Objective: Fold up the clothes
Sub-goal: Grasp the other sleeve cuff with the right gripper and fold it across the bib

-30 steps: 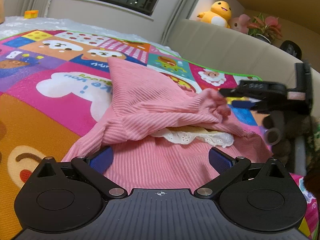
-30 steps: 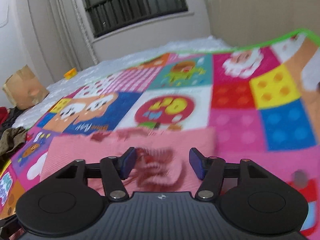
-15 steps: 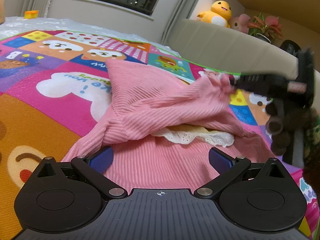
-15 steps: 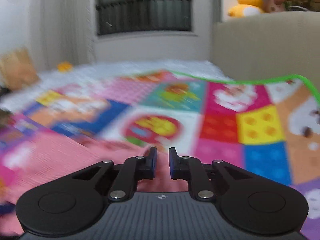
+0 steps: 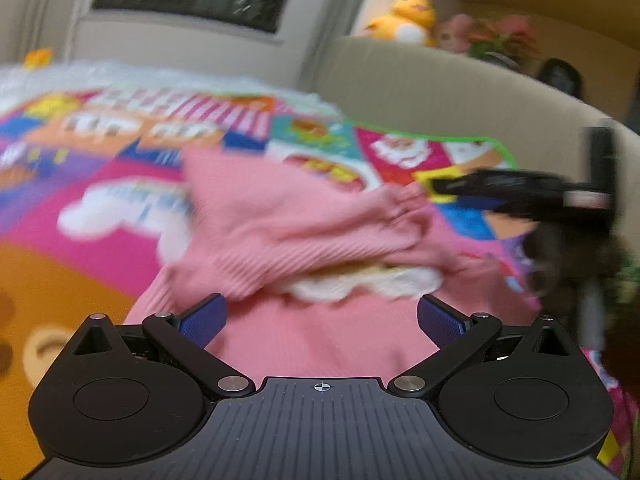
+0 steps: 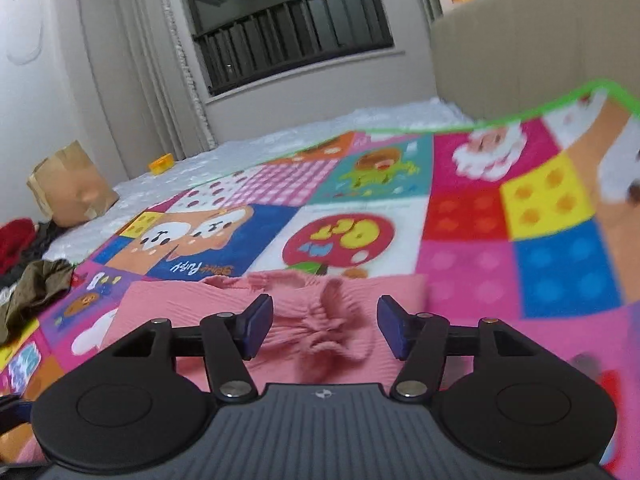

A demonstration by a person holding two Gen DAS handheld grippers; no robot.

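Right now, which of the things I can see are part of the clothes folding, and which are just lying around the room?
Part of the job:
- pink ribbed top, sleeve folded across it
- left tool, open above the top
- right tool, open, its jaws have just been opening, sleeve cuff between them unpressed
- colourful play mat underneath

Just lying about:
- yellow plush duck
- potted plant
- paper bag
- heap of other clothes

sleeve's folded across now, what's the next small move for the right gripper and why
Probably back the right gripper away from the cuff. Its jaws have just been opening and the pads stand clear of the bunched pink cuff, which lies loose between them on the pink sweater. The sleeve already lies across the body, so backing off should avoid dragging it. The left gripper is open too.
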